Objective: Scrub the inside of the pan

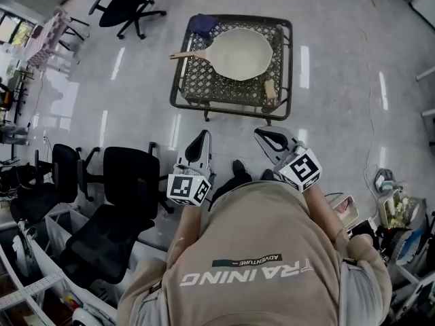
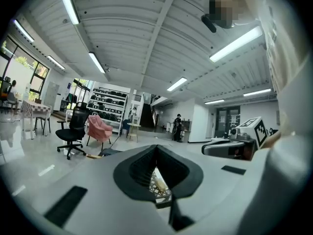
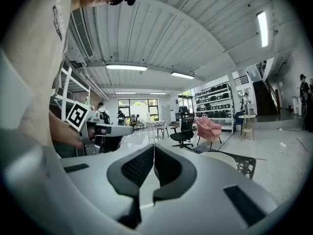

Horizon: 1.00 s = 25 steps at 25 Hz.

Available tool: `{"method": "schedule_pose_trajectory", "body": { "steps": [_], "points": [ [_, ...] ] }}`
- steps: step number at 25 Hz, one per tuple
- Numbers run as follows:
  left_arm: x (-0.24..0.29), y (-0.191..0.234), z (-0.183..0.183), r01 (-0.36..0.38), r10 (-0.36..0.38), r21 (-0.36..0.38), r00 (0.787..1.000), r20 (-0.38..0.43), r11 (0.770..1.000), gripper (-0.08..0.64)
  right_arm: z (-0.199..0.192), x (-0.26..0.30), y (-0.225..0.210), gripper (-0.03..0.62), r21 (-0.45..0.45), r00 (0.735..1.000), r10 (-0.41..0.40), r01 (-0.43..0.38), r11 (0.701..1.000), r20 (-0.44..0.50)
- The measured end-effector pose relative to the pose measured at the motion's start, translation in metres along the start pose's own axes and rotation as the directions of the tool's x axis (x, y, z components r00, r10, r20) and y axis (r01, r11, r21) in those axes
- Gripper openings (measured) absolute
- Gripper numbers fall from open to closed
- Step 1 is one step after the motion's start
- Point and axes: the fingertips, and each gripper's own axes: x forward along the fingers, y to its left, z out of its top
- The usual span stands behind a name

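Observation:
A cream pan (image 1: pixel 241 53) with a wooden handle (image 1: pixel 183 55) lies on a low black lattice table (image 1: pixel 204 83). A small tan scrubber (image 1: pixel 270 89) rests on the table's near right part, and a dark blue cloth (image 1: pixel 202 24) lies at its far left corner. Both grippers are held level, well short of the table, and nothing is in either. My left gripper (image 1: pixel 202 140) (image 2: pixel 156 148) has its tips together, and the lattice shows through a gap behind them. My right gripper (image 1: pixel 270 137) (image 3: pixel 154 148) is shut, with the pan's rim (image 3: pixel 220 156) to its right.
Black office chairs (image 1: pixel 129 182) stand close on my left and another (image 1: pixel 126 2) stands far left of the table. Shelving and clutter (image 1: pixel 394 212) crowd the right side. A pink chair (image 2: pixel 99 127) stands farther off. Glossy floor (image 1: pixel 340 114) surrounds the table.

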Motion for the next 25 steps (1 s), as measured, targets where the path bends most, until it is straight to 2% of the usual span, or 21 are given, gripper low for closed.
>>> {"method": "schedule_pose_trajectory", "body": {
  "steps": [3, 6, 11, 16, 19, 25],
  "points": [
    [0.013, 0.021, 0.015, 0.029, -0.030, 0.014, 0.999, 0.033, 0.999, 0.018, 0.014, 0.020, -0.006, 0.017, -0.024, 1.000, -0.026, 0.026, 0.999, 0.005],
    [0.014, 0.038, 0.014, 0.066, -0.066, 0.000, 0.997, 0.033, 0.998, 0.018, 0.022, 0.035, -0.005, 0.017, -0.027, 0.997, -0.074, 0.074, 0.997, 0.007],
    [0.022, 0.063, 0.002, 0.111, -0.110, -0.035, 0.994, 0.018, 0.993, 0.018, 0.010, 0.042, -0.006, 0.017, -0.006, 0.989, -0.144, 0.143, 0.990, -0.044],
    [0.038, 0.084, -0.006, 0.102, -0.101, -0.077, 0.995, 0.018, 0.992, 0.018, 0.003, 0.047, -0.030, 0.017, 0.014, 0.980, -0.181, 0.183, 0.983, -0.078],
    [0.051, 0.094, -0.010, 0.096, -0.096, -0.094, 0.995, 0.008, 0.991, 0.018, 0.006, 0.062, -0.049, 0.017, -0.006, 0.980, -0.184, 0.184, 0.983, -0.078],
    [0.086, 0.104, 0.001, 0.099, -0.099, -0.059, 0.995, -0.003, 0.993, 0.018, 0.008, 0.089, -0.095, 0.017, -0.023, 0.982, -0.180, 0.179, 0.984, -0.054]
  ]
}}
